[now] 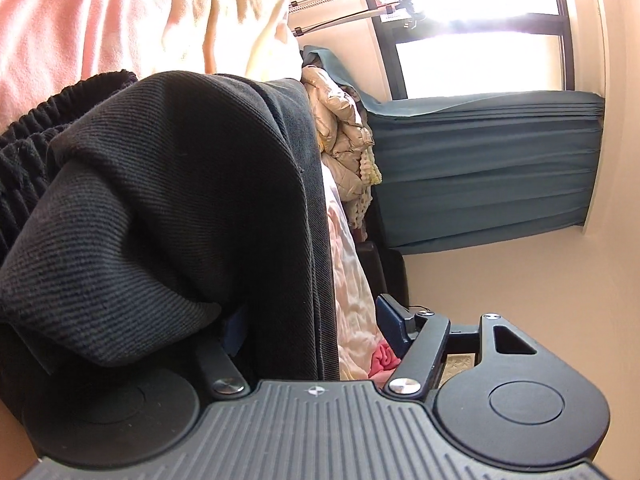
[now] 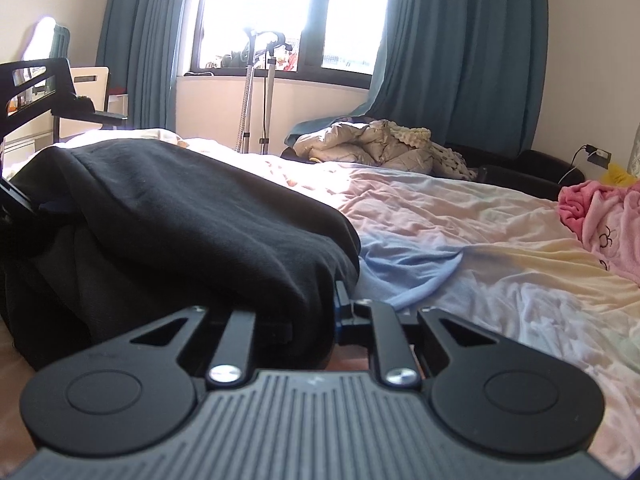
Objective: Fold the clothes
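Observation:
A black sweatshirt (image 1: 160, 200) with a ribbed hem (image 1: 24, 140) fills the left wrist view, which is rolled on its side. It drapes over one finger of my left gripper (image 1: 316, 316) and hides it. The other finger (image 1: 394, 320) stands apart from the cloth, so the jaws are open. In the right wrist view the same sweatshirt (image 2: 180, 220) lies heaped on the bed's left side. My right gripper (image 2: 308, 308) is closed on its near edge. One finger is buried under the fabric and the blue-padded finger (image 2: 342, 304) presses against it.
The bed sheet (image 2: 460, 208) is pastel and wrinkled. A light blue garment (image 2: 408, 272) lies beside the sweatshirt and a pink plush blanket (image 2: 600, 216) at the right. A beige quilted jacket (image 2: 372, 144) sits at the far end. Teal curtains (image 2: 460, 60), a steamer pole (image 2: 248, 100) and a chair (image 2: 60, 92) stand behind.

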